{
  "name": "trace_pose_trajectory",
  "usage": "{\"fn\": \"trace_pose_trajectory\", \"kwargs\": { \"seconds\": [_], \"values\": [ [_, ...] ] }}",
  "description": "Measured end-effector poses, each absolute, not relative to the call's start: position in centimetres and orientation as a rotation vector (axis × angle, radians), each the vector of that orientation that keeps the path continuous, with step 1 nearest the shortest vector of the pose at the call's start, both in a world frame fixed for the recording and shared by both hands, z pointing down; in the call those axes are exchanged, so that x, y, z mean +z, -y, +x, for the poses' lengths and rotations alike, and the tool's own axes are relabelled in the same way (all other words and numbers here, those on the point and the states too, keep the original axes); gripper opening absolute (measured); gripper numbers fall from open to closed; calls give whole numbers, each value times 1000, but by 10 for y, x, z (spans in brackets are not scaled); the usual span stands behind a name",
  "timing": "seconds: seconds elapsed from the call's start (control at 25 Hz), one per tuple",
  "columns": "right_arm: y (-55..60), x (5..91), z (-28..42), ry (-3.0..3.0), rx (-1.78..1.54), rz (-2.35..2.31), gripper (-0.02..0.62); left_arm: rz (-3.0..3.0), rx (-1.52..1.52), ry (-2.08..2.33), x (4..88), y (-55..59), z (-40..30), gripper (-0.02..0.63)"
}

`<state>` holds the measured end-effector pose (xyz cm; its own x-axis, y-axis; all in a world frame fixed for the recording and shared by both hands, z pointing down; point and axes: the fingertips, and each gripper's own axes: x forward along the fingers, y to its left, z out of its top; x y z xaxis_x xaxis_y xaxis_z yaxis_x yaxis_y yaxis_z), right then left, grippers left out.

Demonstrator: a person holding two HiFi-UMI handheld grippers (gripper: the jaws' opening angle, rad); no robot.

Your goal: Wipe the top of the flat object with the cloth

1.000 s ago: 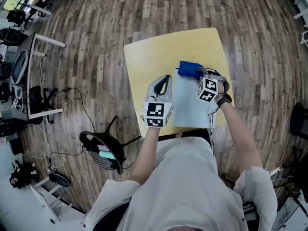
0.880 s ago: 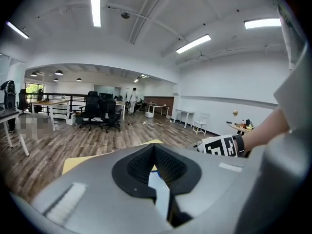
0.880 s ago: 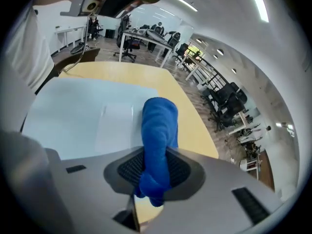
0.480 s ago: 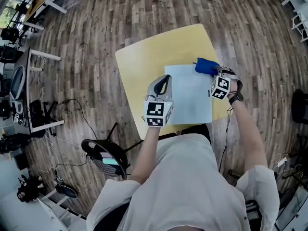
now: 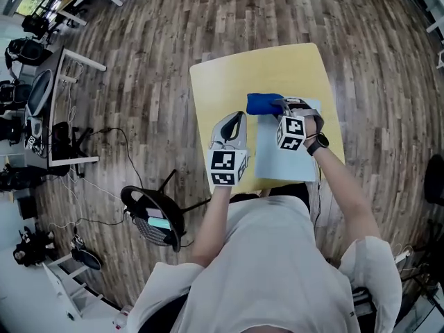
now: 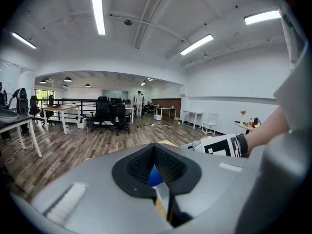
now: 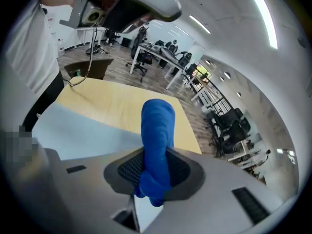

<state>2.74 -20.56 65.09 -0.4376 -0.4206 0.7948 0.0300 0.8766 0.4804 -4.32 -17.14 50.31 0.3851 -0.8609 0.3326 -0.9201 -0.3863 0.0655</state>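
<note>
The wiping seems to be in progress, but I cannot judge how much is finished. The right gripper (image 5: 276,105) has its tongs closed on a rolled bright blue cloth (image 5: 260,103), and the cloth rests on the 11 o'clock corner of the pale blue flat rectangular sheet (image 5: 284,159). This sheet shows no stain and no wet trace, so wiped and unwiped parts look the same. I suppose the large area toward 6 o'clock is what remains, if the strokes go from the far edge to the near one. The left gripper (image 5: 236,119) stands at 9 o'clock of the sheet, just beside its edge. Its tongs are drawn almost together, with only a narrow slit and nothing between them. The sheet lies on a yellow table with rounded corners (image 5: 232,82), toward the table's 4 o'clock part. The room is an open office with a grey-brown wooden plank floor (image 5: 139,54), long ceiling lights (image 6: 98,12), white desks and black office chairs (image 6: 110,114).
</note>
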Motion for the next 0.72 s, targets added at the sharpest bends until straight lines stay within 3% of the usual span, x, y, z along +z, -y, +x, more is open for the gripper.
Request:
{"fn": "trace_pose_trajectory", "kwargs": {
  "seconds": [0.24, 0.72],
  "values": [
    [192, 688, -20, 1848, -722, 100, 97, 2385, 385, 1675, 503, 166, -72, 9],
    [193, 698, 75, 1826, -499, 245, 97, 2477, 465, 1517, 524, 175, -29, 9]
  ]
}}
